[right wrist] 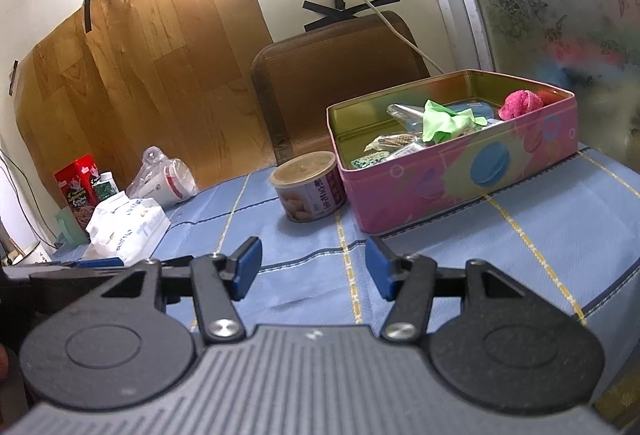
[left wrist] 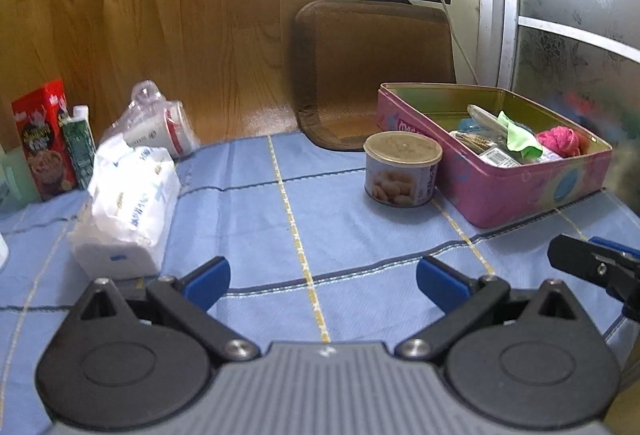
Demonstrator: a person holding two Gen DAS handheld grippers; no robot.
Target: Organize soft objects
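- Left gripper (left wrist: 323, 277) hovers low over the blue tablecloth (left wrist: 352, 203), tilted downward, jaws spread wide and empty.
- Right gripper (right wrist: 314, 267) sits alongside, angled slightly down, jaws parted, holding nothing.
- Pink soft ball (right wrist: 522, 103) and green cloth (right wrist: 444, 119) lie inside the pink tin (right wrist: 460, 179).
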